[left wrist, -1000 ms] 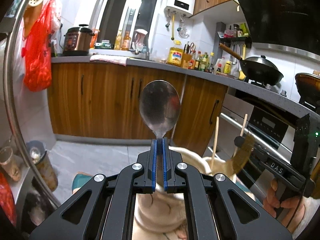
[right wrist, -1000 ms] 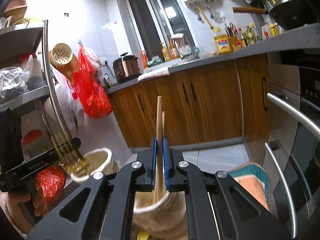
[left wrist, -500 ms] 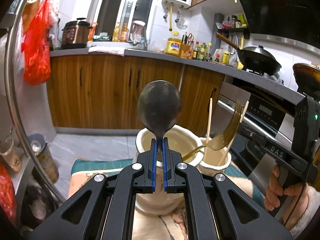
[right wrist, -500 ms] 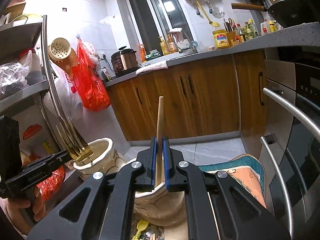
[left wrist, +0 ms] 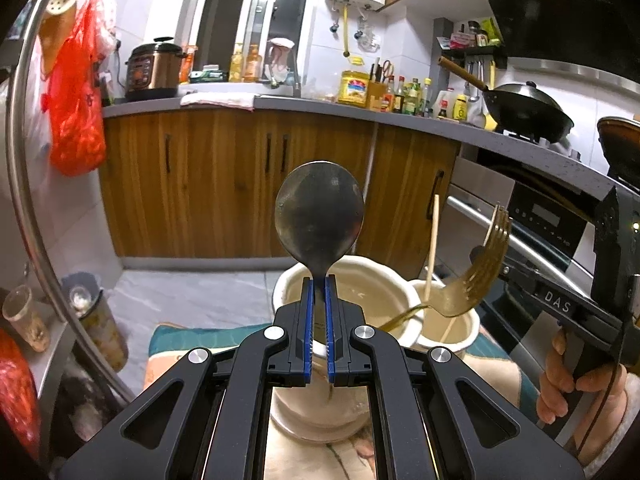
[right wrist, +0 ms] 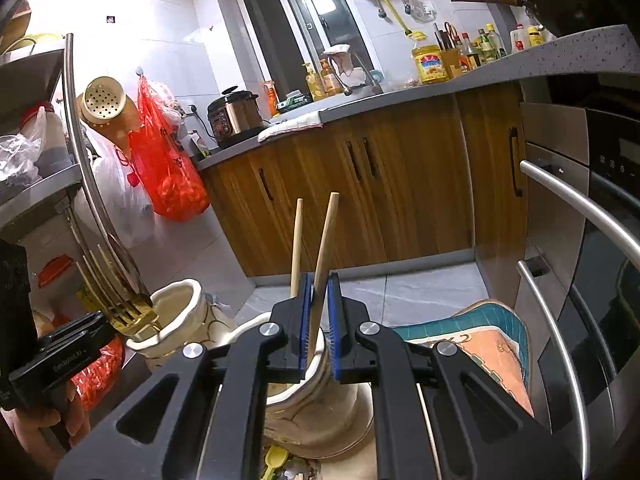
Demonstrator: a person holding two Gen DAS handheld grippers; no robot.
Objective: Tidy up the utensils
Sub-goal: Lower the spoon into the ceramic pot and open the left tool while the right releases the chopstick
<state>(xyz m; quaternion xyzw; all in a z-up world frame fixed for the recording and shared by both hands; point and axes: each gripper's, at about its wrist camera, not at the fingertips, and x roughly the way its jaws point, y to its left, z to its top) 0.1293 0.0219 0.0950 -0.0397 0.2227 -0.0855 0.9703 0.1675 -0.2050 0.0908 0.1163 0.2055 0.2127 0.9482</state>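
Sorting is mid-drop: the left gripper (left wrist: 318, 292) pinches a metal spoon (left wrist: 319, 216) by its neck, bowl up, handle already inside the larger ceramic holder (left wrist: 384, 280). The right gripper (right wrist: 319, 304) has its pads slightly spread around one chopstick (right wrist: 325, 240) standing in the smaller holder (right wrist: 340, 404); the release looks done. Next, the left jaws likely must part, then lift straight up, clear of the holder's rim and the gold fork (left wrist: 476, 276) just beside.

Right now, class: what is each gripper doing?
Left gripper: jaws shut on the spoon.
Right gripper: jaws slightly parted around a loose chopstick; a second stands behind.
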